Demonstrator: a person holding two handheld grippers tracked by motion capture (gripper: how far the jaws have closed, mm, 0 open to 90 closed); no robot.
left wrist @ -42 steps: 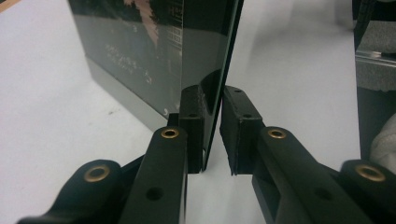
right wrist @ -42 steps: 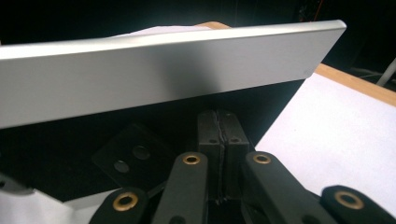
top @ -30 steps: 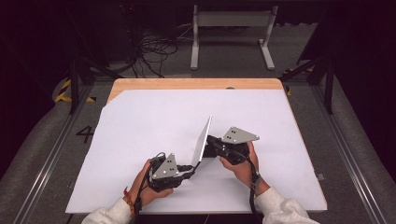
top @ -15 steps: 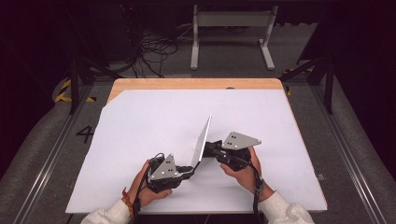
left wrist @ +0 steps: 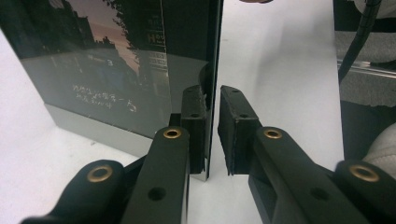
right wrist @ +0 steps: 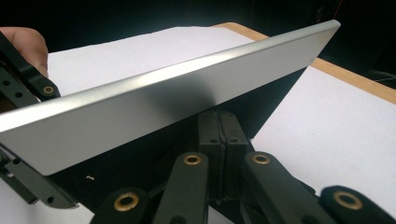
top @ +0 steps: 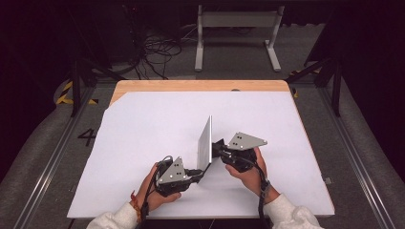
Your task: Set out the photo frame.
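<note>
A thin silver panel (top: 205, 143) stands on edge on the white table (top: 143, 124), leaning slightly to the right. Its dark glossy face (left wrist: 116, 60) shows a dusk street picture; its plain silver back (right wrist: 163, 102) faces my right gripper. My left gripper (top: 203, 170) straddles the panel's near lower corner. In the left gripper view (left wrist: 212, 93) one pad lies against the glossy face and the other stands a sliver off the edge. My right gripper (top: 217, 145) is shut with nothing between its jaws, and its tips (right wrist: 218, 116) run in under the leaning back.
A bare wooden strip (top: 191, 86) edges the table's far side. Beyond it on the floor stand a white metal frame (top: 236, 28) and a tangle of cables (top: 157, 47). Rails run along both sides of the table.
</note>
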